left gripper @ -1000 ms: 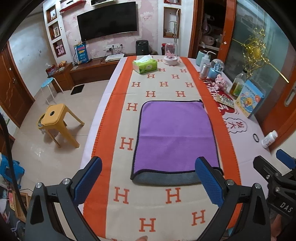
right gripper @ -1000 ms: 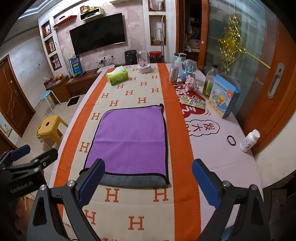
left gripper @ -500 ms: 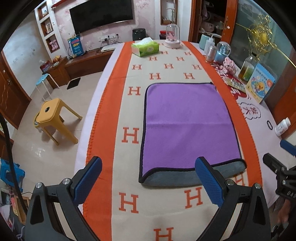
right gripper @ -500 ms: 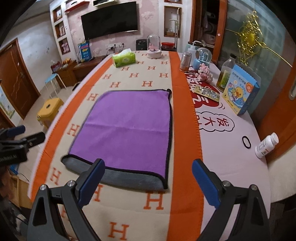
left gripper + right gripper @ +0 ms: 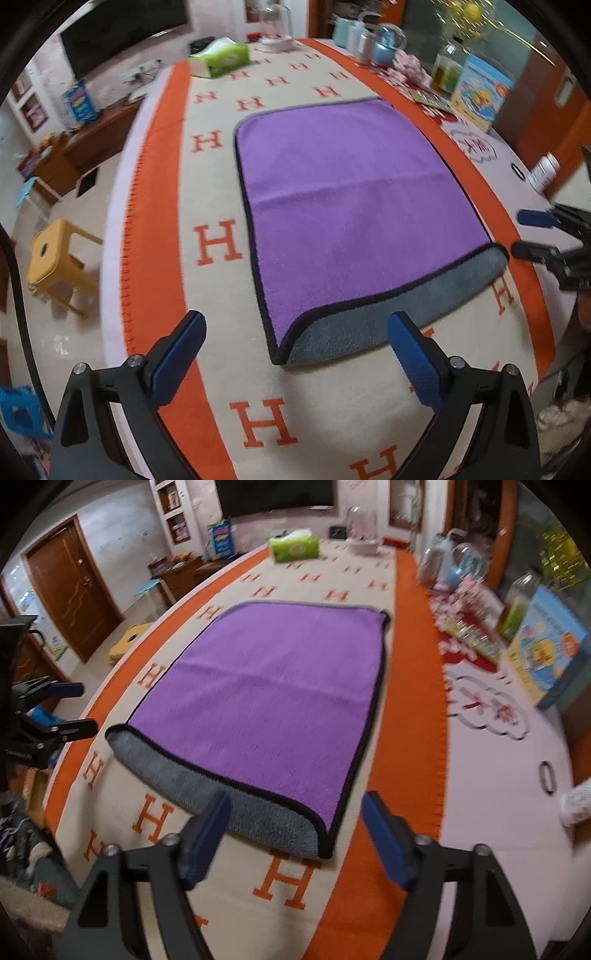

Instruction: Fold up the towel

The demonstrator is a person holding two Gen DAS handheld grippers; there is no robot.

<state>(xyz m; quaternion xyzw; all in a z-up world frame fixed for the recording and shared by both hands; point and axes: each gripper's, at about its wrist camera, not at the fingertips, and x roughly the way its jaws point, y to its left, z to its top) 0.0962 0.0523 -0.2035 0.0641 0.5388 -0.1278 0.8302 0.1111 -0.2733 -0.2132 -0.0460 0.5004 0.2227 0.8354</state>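
1. Living room behind: dark television on the far wall, brown door off to one side, yellow stool (image 5: 61,258) on the tiled floor beside the worktop (image 5: 524,184).
2. Spread over the worktop, a cream runner (image 5: 221,177) with orange H letters and orange borders.
3. Lying flat on the runner, well inside the orange borders: purple towel (image 5: 351,192) with dark piping, grey underside showing along the near edge where it curls over.
4. Same towel (image 5: 266,701) in the right wrist view, near right corner just ahead of the tongs, grey fold facing the camera.
5. Left tongs (image 5: 295,354) spread wide, holding nothing, poised just short of the towel's near left corner; blue pads (image 5: 181,354) clear of the cloth.
6. Right tongs (image 5: 295,830) likewise parted and bare, hovering at the near right corner, the left pad overlapping the grey edge in view; contact cannot be told.
7. Right tongs (image 5: 532,236) also seen from the left wrist view, at the towel's right corner, fingers apart.
8. Left tongs (image 5: 74,709) seen from the right wrist view, beside the towel's left corner, fingers apart.
9. Far end of the runner: green tissue box (image 5: 293,546); along the right side, bottles, a glass globe and a colourful book (image 5: 546,653).
10. Near the right edge: a small black ring (image 5: 546,777).
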